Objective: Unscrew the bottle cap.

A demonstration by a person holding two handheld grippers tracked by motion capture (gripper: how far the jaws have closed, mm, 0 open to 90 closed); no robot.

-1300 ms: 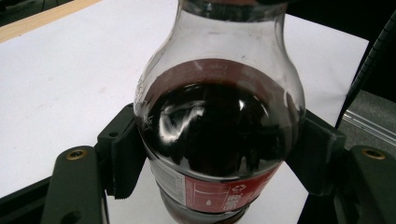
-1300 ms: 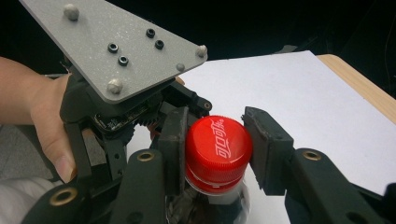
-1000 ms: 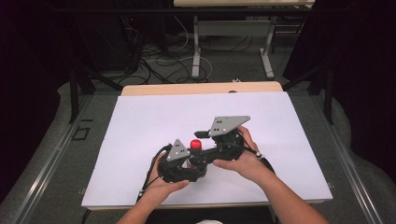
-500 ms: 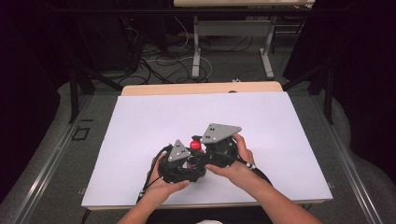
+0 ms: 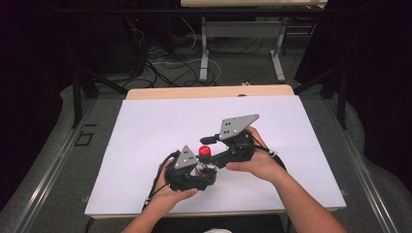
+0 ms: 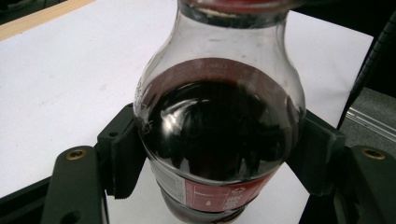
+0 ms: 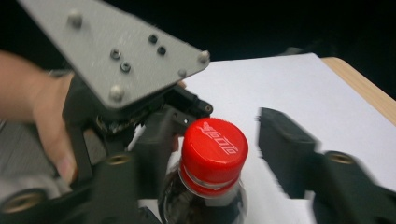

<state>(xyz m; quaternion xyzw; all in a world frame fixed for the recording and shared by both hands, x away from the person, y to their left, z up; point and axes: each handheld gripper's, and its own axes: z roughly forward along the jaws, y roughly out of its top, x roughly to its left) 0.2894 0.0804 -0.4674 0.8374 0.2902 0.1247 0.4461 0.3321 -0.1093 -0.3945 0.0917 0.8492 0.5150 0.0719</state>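
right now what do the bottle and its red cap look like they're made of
Bottle: clear glossy plastic, probably; bright reflections and dark liquid showing through, though glass can't be ruled out. Cap: red moulded plastic, smooth, with a raised script logo.

bottle (image 6: 219, 140) — dark cola, red cap (image 7: 214, 145) on — upright, table's near middle

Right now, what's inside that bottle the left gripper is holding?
The bottle holds dark liquid up to its shoulder, clear glass above. Its red cap is on. The left gripper and label hide the lower part.

Open tongs (image 7: 212, 154) straddle the bottle's red cap (image 7: 214, 147), not gripping.
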